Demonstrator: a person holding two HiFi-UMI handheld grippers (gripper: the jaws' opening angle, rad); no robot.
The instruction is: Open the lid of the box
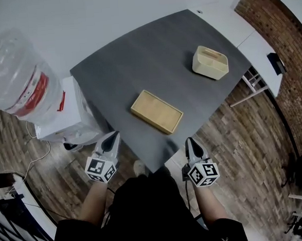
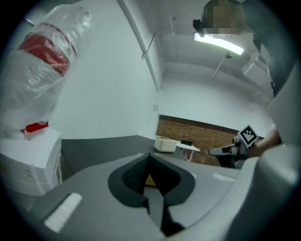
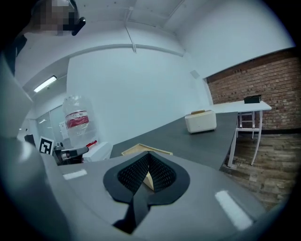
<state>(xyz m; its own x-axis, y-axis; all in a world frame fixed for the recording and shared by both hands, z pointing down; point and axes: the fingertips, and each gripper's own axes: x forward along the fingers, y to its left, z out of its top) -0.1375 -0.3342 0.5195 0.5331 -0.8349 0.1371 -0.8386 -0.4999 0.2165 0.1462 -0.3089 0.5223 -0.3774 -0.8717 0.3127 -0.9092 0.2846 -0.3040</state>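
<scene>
A flat, pale wooden box lies shut near the front corner of the dark grey table. Its near corner shows past the jaws in the left gripper view, and its top shows in the right gripper view. My left gripper hovers off the table's front-left edge, short of the box, shut and empty. The right gripper hangs off the front corner, also shut on nothing. Both point toward the box without touching it.
A cream container stands at the table's far right. A water dispenser with a clear bottle stands close to the table's left side. A white desk and a brick wall lie beyond on the right. The floor is wood.
</scene>
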